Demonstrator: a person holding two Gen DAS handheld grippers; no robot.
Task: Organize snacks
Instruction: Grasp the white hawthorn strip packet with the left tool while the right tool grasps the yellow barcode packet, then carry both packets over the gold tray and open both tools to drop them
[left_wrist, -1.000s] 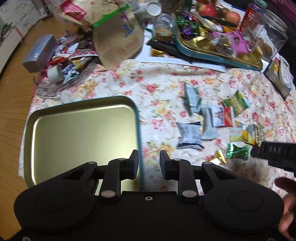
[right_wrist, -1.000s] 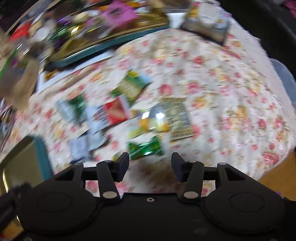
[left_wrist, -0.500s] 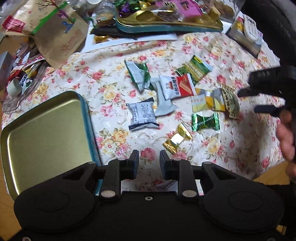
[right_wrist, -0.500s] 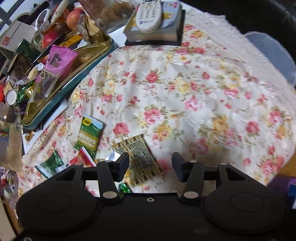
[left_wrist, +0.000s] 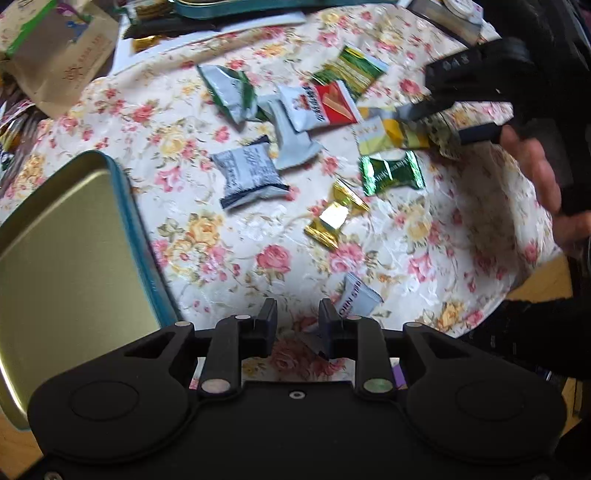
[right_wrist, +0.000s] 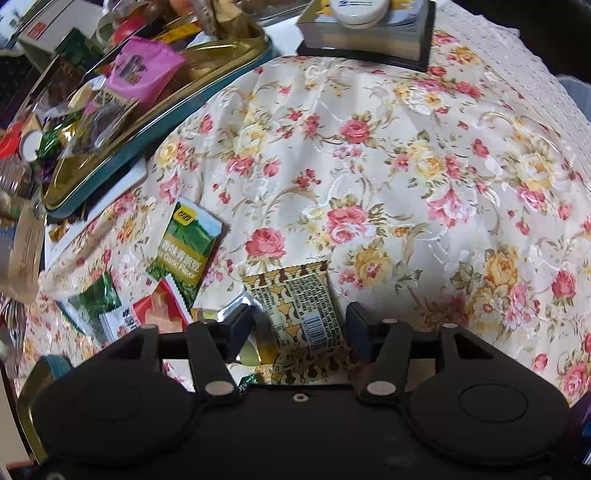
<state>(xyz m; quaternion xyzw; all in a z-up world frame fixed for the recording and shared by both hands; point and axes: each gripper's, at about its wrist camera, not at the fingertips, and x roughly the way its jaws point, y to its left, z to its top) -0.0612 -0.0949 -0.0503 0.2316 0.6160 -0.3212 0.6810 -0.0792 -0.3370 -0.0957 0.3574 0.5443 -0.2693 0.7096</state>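
Observation:
Several wrapped snacks lie loose on the floral tablecloth: a grey-black packet (left_wrist: 249, 175), a red-and-white packet (left_wrist: 319, 105), a green candy (left_wrist: 391, 171) and a gold candy (left_wrist: 334, 214). An empty gold tray (left_wrist: 74, 277) sits to their left. My left gripper (left_wrist: 297, 325) points straight down at the cloth, partly open and holding nothing. A small white packet (left_wrist: 356, 299) lies just beside its right finger. My right gripper (right_wrist: 299, 325) hangs low over a gold patterned packet (right_wrist: 299, 295). Its jaws are opening on either side of the packet, and the pads do not touch it.
A second teal-rimmed tray (right_wrist: 155, 147) full of sweets stands at the back. A book with a remote on top (right_wrist: 369, 40) lies behind the open cloth. A brown paper bag (left_wrist: 55, 55) is at the far left. The person's hand (left_wrist: 543, 177) holds the right gripper near the table's edge.
Both grippers have come down closer to the table. The left one has shifted from the empty tray toward the loose snacks. The right one now straddles the gold patterned packet with wider jaws.

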